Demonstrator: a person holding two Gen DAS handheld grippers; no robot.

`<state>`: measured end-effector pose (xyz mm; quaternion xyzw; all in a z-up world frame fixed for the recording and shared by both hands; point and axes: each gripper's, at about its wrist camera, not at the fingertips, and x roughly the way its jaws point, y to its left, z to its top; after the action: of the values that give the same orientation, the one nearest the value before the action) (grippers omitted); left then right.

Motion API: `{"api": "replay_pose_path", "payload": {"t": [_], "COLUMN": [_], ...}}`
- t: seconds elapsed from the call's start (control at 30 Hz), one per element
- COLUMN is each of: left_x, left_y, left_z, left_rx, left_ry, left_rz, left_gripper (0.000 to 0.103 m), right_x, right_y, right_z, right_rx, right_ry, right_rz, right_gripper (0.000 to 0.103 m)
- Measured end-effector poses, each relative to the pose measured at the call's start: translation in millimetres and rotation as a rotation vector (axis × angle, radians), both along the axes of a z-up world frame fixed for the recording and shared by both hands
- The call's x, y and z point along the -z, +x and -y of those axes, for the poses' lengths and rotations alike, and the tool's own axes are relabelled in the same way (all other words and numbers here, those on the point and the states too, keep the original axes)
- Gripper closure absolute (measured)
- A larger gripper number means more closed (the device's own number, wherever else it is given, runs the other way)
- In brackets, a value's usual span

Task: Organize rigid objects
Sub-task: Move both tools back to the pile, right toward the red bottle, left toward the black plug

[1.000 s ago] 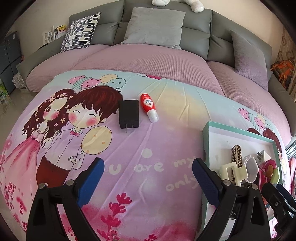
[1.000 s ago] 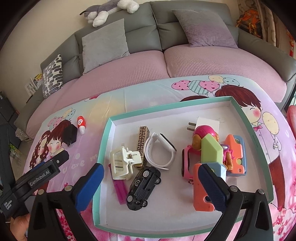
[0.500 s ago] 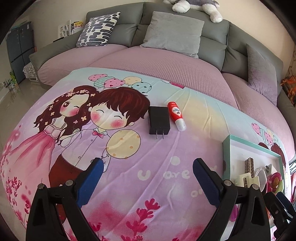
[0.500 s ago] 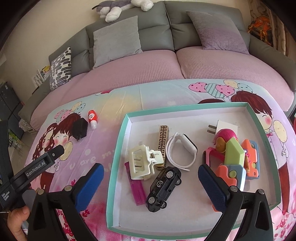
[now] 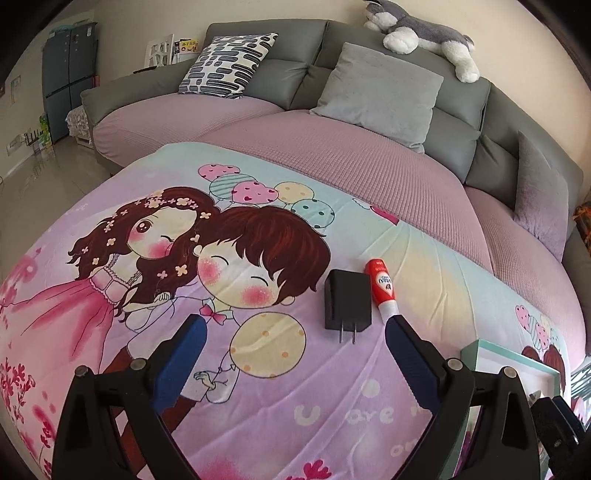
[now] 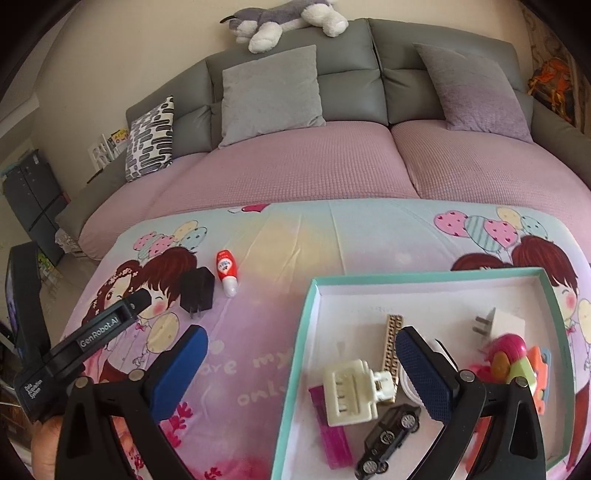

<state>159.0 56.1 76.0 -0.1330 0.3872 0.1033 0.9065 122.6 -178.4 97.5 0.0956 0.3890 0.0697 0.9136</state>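
A black plug adapter (image 5: 347, 304) and a red and white tube (image 5: 382, 286) lie side by side on the cartoon blanket; both also show in the right wrist view, the adapter (image 6: 197, 291) and the tube (image 6: 226, 271). My left gripper (image 5: 295, 354) is open and empty, just short of them. A teal-rimmed white tray (image 6: 297, 354) holds a white hair clip (image 6: 351, 393), a black toy car (image 6: 388, 439), a white plug (image 6: 500, 325) and other small items. My right gripper (image 6: 303, 363) is open and empty above the tray's left edge.
A grey sofa with pink seat covers (image 5: 332, 147) and cushions stands behind the blanket. A plush dog (image 5: 424, 33) lies on the backrest. The floor and a dark cabinet (image 5: 70, 77) are at far left. The left gripper's body (image 6: 74, 339) shows at left in the right wrist view.
My left gripper has moved left and forward toward the adapter and tube; the tray has slid to the right edge of its view. My right gripper has shifted left, over the tray's left edge.
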Motion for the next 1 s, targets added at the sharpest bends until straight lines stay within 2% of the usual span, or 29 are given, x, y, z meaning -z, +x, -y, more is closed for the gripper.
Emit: {"api": "replay_pose_path", "payload": {"t": [0.17,0.23,0.37,0.53,0.67,0.8,0.93,1.0], "left_x": [17.5,24.2,33.4,42.7,50.4,49.9,53.0,54.7], "left_y": [20.9,26.9,35.7,44.0,50.0,53.0,56.6,58.3], "left_z": [0.4,2.2,3.9,3.0,4.0,9.5,15.7,16.3], "left_rx": [0.033,0.059,0.078,0.082,0.105,0.14,0.171,0.182], "left_ry": [0.032,0.029,0.029,0.037,0.026,0.02,0.014,0.003], "left_rz": [-0.044,-0.062,-0.06,-0.057,-0.066,-0.051,-0.055,-0.06], "left_gripper": [0.006,0.006,0.006,0.006,0.006,0.015,0.017,0.025], "right_x": [-6.6,-6.0,7.3,32.8,45.8,53.1,60.6,63.5], "right_y": [37.2,52.7,81.9,107.7,123.1,136.3,146.1,148.8], "right_z": [-21.1,-28.5,-42.5,-59.2,-72.9,-82.0,-87.8,-91.5], "right_rx": [-0.062,-0.086,-0.125,-0.17,-0.202,-0.218,-0.234,-0.24], "right_ry": [0.007,0.021,0.053,0.103,0.106,0.087,0.085,0.076], "right_rz": [0.017,0.01,-0.052,-0.145,-0.191,-0.224,-0.258,-0.265], "right_gripper": [0.002,0.008,0.015,0.03,0.035,0.044,0.045,0.046]}}
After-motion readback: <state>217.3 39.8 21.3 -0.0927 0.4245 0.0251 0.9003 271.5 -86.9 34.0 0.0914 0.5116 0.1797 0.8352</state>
